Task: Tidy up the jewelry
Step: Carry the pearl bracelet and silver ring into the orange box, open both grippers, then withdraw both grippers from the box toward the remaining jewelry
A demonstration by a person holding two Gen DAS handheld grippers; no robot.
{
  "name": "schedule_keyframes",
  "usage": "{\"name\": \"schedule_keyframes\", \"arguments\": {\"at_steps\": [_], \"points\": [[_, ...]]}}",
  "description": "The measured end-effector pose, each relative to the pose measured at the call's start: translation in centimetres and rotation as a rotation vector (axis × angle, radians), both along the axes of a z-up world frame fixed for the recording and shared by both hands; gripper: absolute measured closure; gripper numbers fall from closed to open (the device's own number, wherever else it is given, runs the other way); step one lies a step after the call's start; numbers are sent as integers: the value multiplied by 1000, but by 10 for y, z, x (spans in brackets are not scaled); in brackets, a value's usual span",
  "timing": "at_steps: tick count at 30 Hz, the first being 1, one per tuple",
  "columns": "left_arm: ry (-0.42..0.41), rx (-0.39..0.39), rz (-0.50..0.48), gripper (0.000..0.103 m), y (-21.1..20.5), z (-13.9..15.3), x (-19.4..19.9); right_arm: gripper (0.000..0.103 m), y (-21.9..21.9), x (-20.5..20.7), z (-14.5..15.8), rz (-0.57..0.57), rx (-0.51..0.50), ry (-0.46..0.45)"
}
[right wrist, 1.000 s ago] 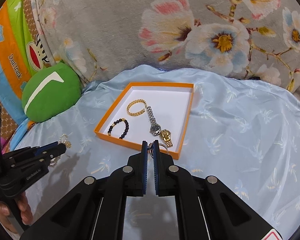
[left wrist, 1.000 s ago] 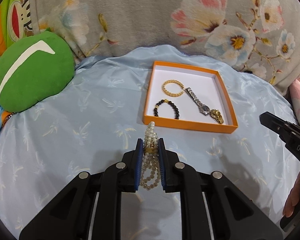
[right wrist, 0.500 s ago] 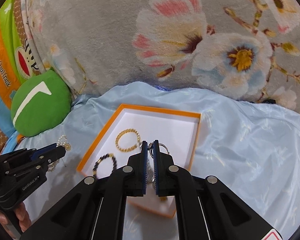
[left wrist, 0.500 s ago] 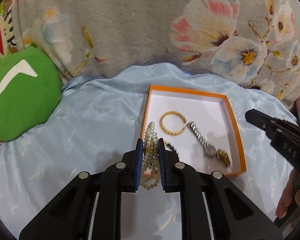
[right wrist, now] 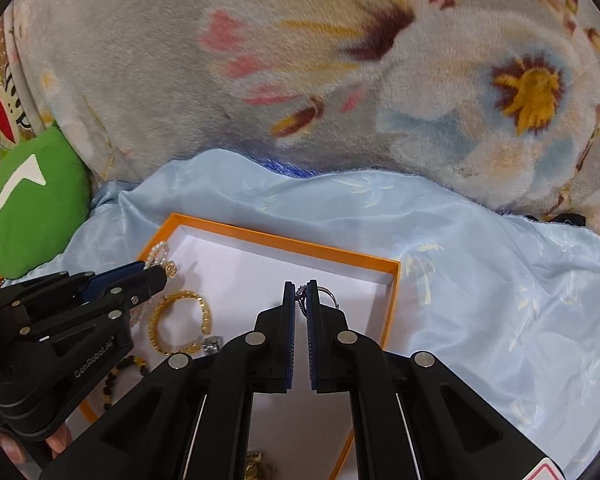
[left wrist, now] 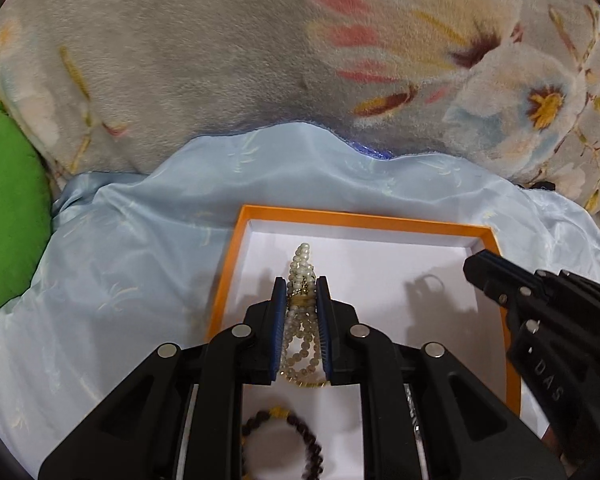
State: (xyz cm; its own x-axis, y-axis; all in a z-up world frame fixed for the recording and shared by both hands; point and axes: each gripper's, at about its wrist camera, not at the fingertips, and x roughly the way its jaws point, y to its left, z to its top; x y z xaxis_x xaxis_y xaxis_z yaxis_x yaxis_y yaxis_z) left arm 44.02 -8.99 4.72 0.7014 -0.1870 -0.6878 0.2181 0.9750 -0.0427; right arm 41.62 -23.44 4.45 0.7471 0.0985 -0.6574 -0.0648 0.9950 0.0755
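Left gripper (left wrist: 301, 300) is clamped on pearl bracelet (left wrist: 300, 320), held over orange tray (left wrist: 352, 219). Right gripper (right wrist: 301, 300) is pinched on ring (right wrist: 326, 294) beside it. Gold bangle (right wrist: 180, 322) and dark bead bracelet (left wrist: 288, 436) are seen below. The tray's far half is bare.

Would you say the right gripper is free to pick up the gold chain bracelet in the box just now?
Probably not: the right gripper is already shut on a silver ring, and the left gripper hovers beside the gold chain bracelet.
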Motion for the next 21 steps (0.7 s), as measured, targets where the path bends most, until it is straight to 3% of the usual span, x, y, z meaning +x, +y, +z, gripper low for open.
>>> {"name": "schedule_keyframes", "arguments": {"at_steps": [4, 8, 10, 21], "points": [[9, 15, 1, 88, -10, -10, 8, 98, 2, 1, -9, 9, -12, 3], [-15, 35, 9, 88, -14, -15, 6, 86, -2, 0, -12, 2, 1, -12], [-31, 51, 15, 81, -16, -16, 4, 83, -4, -2, -12, -1, 16, -16], [-55, 49, 14, 78, -8, -3, -22, 83, -10, -46, 4, 0, 54, -48]]}}
